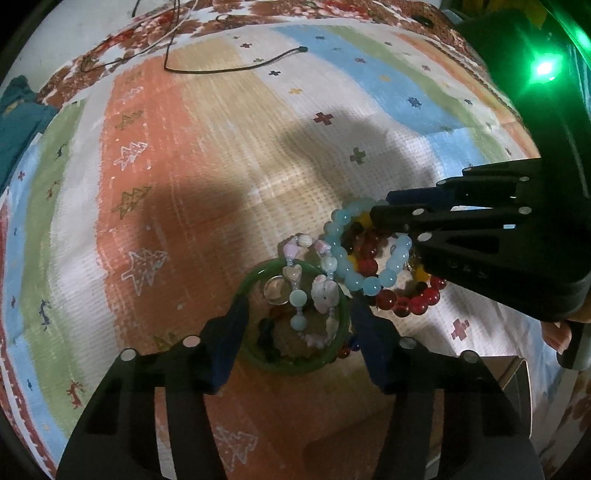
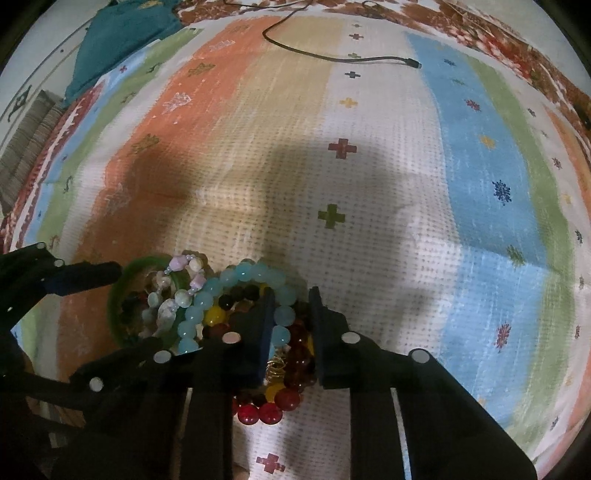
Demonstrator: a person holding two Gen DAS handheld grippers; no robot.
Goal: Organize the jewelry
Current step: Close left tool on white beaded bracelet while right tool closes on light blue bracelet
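Note:
A heap of jewelry lies on the striped cloth [image 1: 192, 155]. My left gripper [image 1: 298, 308] straddles a green bangle [image 1: 258, 363], with both pads against its outer rim. A pink shell bracelet [image 1: 325, 295] and a small ring [image 1: 275, 290] lie across the bangle. In the right wrist view the same green bangle [image 2: 114, 306] sits at lower left. My right gripper [image 2: 291, 295] is shut on the light blue bead bracelet [image 2: 207, 295], and some dark red beads share the gap. A red bead bracelet [image 2: 266, 410] lies under it. The right gripper [image 1: 380, 208] reaches in from the right.
A black cable [image 1: 236, 68] curls across the far cloth; its plug end [image 2: 413, 63] lies at the top. A teal cloth [image 2: 122, 33] is bunched at the far left. A brown box corner [image 1: 513, 373] and a person's fingers [image 1: 554, 332] show at the right edge.

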